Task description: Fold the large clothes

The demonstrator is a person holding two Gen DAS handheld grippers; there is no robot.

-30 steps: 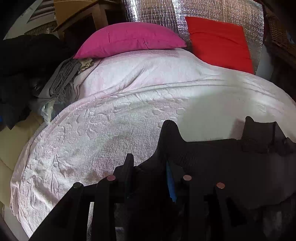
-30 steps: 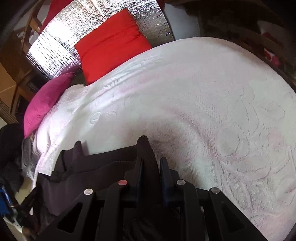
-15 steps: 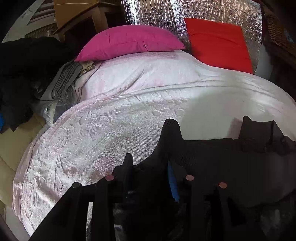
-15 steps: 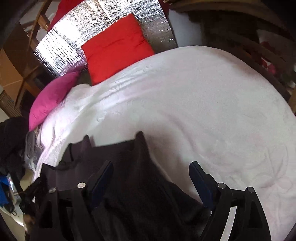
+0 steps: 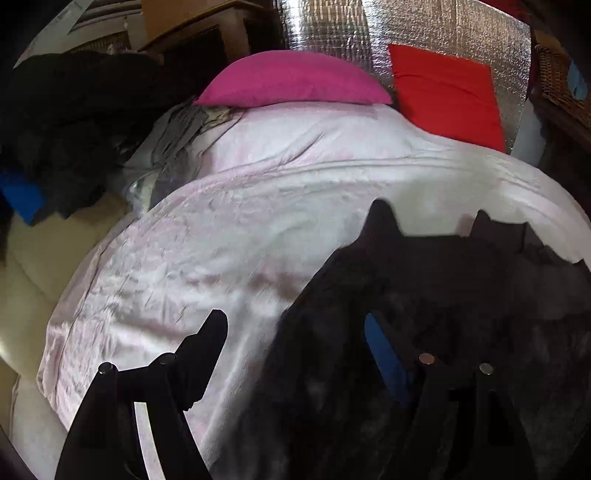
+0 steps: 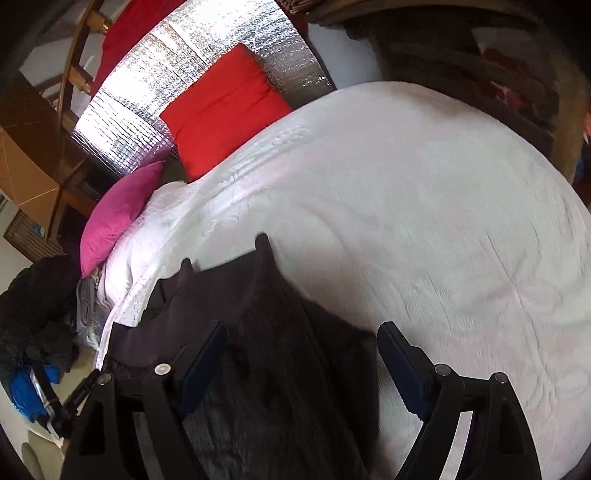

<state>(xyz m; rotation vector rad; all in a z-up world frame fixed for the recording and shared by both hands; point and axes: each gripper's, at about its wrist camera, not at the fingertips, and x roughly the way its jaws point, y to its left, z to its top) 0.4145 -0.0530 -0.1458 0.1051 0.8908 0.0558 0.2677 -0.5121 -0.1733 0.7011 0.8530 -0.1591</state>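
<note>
A dark garment [image 5: 443, 295] lies spread on the white embossed bedspread [image 5: 207, 243], two pointed corners sticking up at its far edge. My left gripper [image 5: 295, 332] hovers over its left edge. Its jaws are opening; the fabric lies under and beside the blue-padded right finger [image 5: 380, 343], and neither pad presses on it. In the right wrist view the same garment [image 6: 266, 332] runs between the fingers of my right gripper [image 6: 303, 343]. That gripper stands open just above the cloth, gripping nothing.
A pink pillow [image 5: 291, 83] and a red pillow [image 5: 447, 96] lean on a silver foil panel [image 5: 424, 26] at the head of the bed. A dark clothes pile [image 5: 62, 122] and grey cloth [image 5: 177, 133] crowd the left side. Bare bedspread [image 6: 424, 192] stretches to the right.
Both grippers were shut on the dark garment's edge and have let go, the right one first. Both have drawn back and risen a little. The garment now rests on the bed.
</note>
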